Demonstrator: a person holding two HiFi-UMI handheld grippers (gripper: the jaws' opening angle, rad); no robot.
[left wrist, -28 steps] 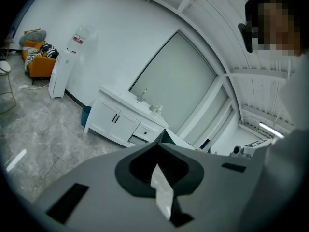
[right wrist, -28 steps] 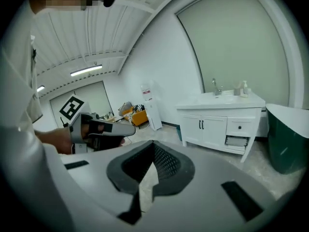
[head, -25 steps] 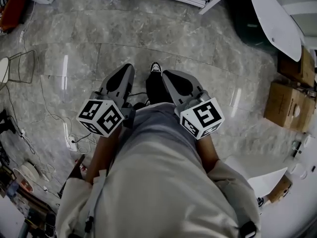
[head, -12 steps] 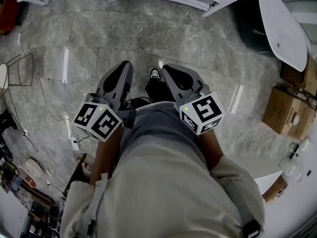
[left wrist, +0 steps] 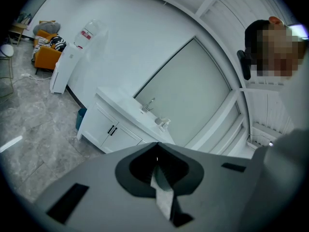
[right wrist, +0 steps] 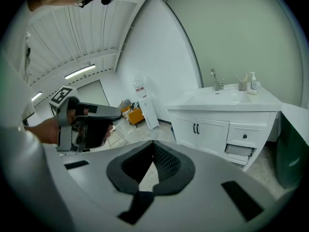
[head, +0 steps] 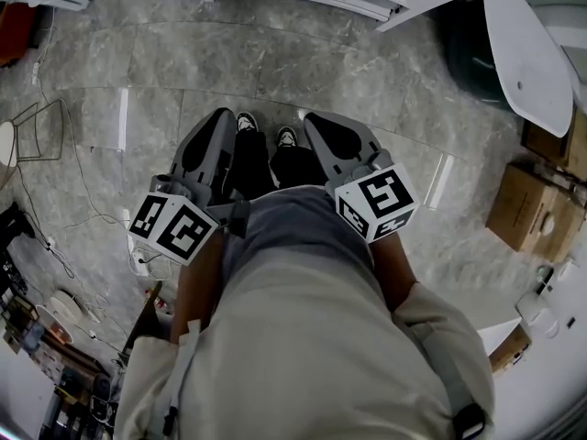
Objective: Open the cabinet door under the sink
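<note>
- Marble floor (head: 303, 62) — grey, glossy, with loose cables at its left side.
- White sink cabinet (right wrist: 251, 129) — stood against the wall, well apart from both claws.
- Cabinet door (right wrist: 212, 133) under the sink, one of a pair; both lay closed, their black handles side by side at the middle.
- Left claw (left wrist: 157, 148): tips pressed together, nothing between them, pointed toward the cabinet.
- Right claw (right wrist: 153, 144): likewise pressed together and empty.
- Tap (right wrist: 215, 83), upright on the tabletop above the doors.
</note>
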